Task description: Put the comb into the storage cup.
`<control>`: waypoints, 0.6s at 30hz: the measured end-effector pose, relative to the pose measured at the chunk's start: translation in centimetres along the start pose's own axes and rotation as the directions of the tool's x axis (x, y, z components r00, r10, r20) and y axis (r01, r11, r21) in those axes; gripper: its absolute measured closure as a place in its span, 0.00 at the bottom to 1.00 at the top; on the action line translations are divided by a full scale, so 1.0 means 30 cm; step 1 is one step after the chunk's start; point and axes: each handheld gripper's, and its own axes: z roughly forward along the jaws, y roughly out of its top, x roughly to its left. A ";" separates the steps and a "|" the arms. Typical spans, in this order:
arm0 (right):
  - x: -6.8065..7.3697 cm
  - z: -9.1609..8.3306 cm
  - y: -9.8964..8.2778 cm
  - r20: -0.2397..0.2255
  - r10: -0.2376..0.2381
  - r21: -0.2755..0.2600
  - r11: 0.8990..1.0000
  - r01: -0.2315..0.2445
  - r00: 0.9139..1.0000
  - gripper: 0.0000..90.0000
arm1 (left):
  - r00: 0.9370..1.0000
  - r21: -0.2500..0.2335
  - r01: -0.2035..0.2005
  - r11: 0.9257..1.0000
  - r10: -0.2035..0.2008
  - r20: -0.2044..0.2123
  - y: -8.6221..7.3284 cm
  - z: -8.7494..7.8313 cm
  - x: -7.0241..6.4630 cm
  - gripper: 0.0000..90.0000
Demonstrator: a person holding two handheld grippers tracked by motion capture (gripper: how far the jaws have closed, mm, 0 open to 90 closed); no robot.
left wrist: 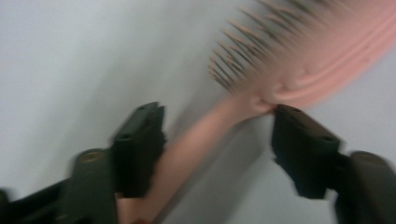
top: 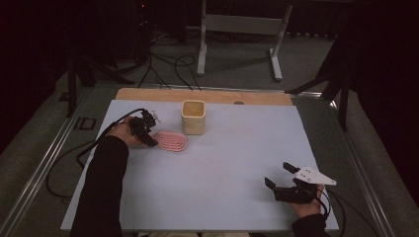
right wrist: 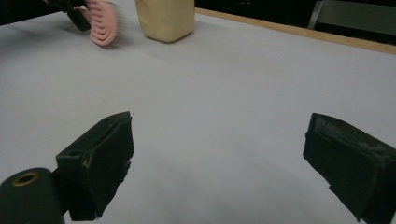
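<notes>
We are at the pickup stage with the pink plastic hairbrush (top: 170,141), a ribbed oval head on a slim handle. It lies on the pale grey table mat (top: 222,187), just beside the cream-coloured square cup (top: 193,117), which stands upright toward the far edge with its mouth open and, as far as we can see from above, nothing in it.

Our left gripper (left wrist: 219,140) has the brush handle running between its two black jaws. In the left gripper view one jaw sits against the handle and the tip of the other meets the neck where the bristles (left wrist: 243,56) begin, but the picture is blurred (motion, most likely), so we read the jaws as partly closed around the handle and cannot say the grip is firm. From above, the brush head looks to be resting on the mat, though the right gripper view has it tilted on edge.

Our right gripper (top: 282,177) rests near the front right corner of the mat, well apart from brush and cup, with its jaws spread wide and nothing between them.

We judge that the reach is done and the grasp is in hand. Left to do: secure the handle, lift the brush clear, and carry it to wherever it goes, which we guess is the cup next to it.
</notes>
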 end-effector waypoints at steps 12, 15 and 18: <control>-0.001 0.002 -0.001 -0.004 0.006 0.005 1.000 -0.006 1.000 0.10 | 0.994 0.053 -0.106 0.993 0.106 0.011 -0.015 -0.021 -0.054 0.73; -0.001 0.002 0.000 -0.005 0.008 0.002 1.000 -0.008 1.000 0.10 | 0.994 0.070 -0.111 0.991 0.111 0.000 -0.018 -0.022 -0.063 0.81; -0.001 0.001 0.000 -0.006 0.010 0.002 1.000 -0.010 1.000 0.10 | 0.995 0.073 -0.103 0.992 0.102 0.018 -0.030 -0.026 -0.069 0.88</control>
